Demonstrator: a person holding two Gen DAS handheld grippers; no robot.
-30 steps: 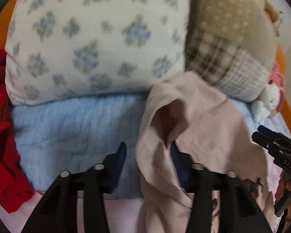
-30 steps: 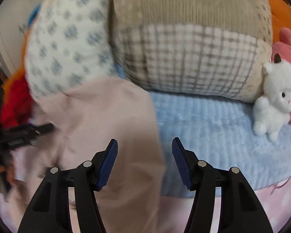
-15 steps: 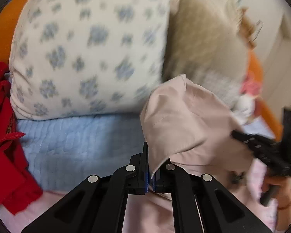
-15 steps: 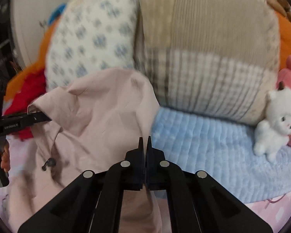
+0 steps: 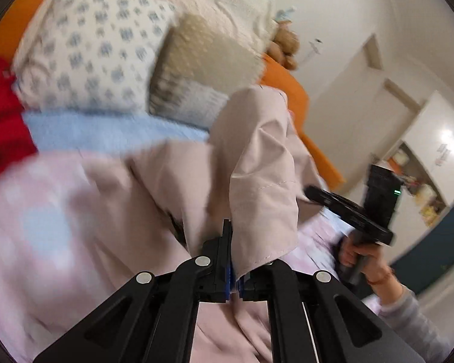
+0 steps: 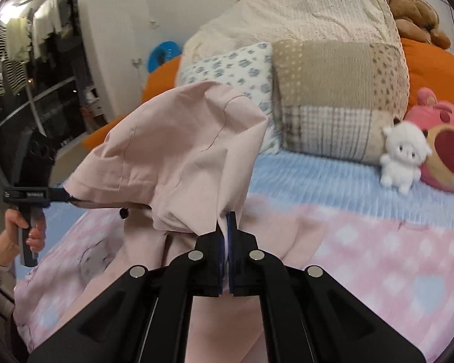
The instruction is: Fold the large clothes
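Observation:
A large pale pink garment (image 5: 257, 163) is lifted off the bed. My left gripper (image 5: 234, 272) is shut on its hem; the cloth drapes over the right finger. My right gripper (image 6: 226, 236) is shut on another part of the same garment (image 6: 181, 151), which bunches up in front of it. In the right wrist view the left gripper (image 6: 60, 196) holds the cloth's far-left edge. In the left wrist view the right gripper (image 5: 314, 193) shows at the right, its tips against the cloth. The rest of the garment hangs down onto the pink bedspread (image 6: 378, 260).
Floral pillow (image 6: 236, 66), patchwork pillow (image 6: 339, 96) and cream duvet (image 6: 302, 9) sit at the bed head. A white plush (image 6: 399, 154), pink plush (image 6: 445, 148) and brown bear (image 6: 414, 12) lie at right. A red garment (image 5: 3, 115) lies left. Blue blanket (image 6: 317, 175) lies below the pillows.
Both grippers went from open to shut on the pink garment, then lifted it up and back from the pillows. The garment now hangs between them above the bedspread.

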